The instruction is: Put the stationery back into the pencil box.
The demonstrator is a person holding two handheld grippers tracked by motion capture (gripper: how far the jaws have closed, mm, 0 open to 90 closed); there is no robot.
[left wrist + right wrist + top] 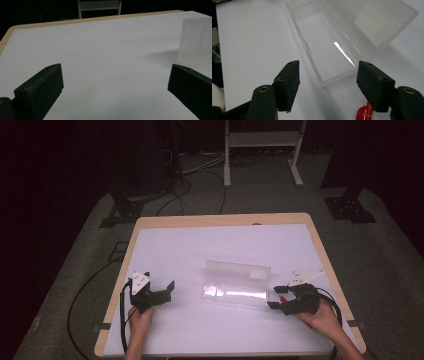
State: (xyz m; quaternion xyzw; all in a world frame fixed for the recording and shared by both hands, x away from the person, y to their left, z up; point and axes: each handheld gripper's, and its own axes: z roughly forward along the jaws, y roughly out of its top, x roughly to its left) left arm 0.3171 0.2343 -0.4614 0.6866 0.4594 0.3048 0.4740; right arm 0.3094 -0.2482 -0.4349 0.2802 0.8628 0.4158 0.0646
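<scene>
White table (165, 245) holds one clear box (235, 285); both tools (162, 291) (276, 297) spread, empty.

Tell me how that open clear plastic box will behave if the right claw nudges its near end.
The clear plastic box looks thin-walled and empty, so it is probably light and would slide on the smooth white table cover rather than resist. Its lid stands open to one side, so a push may swing or flex it. The flat base makes rolling unlikely.
</scene>
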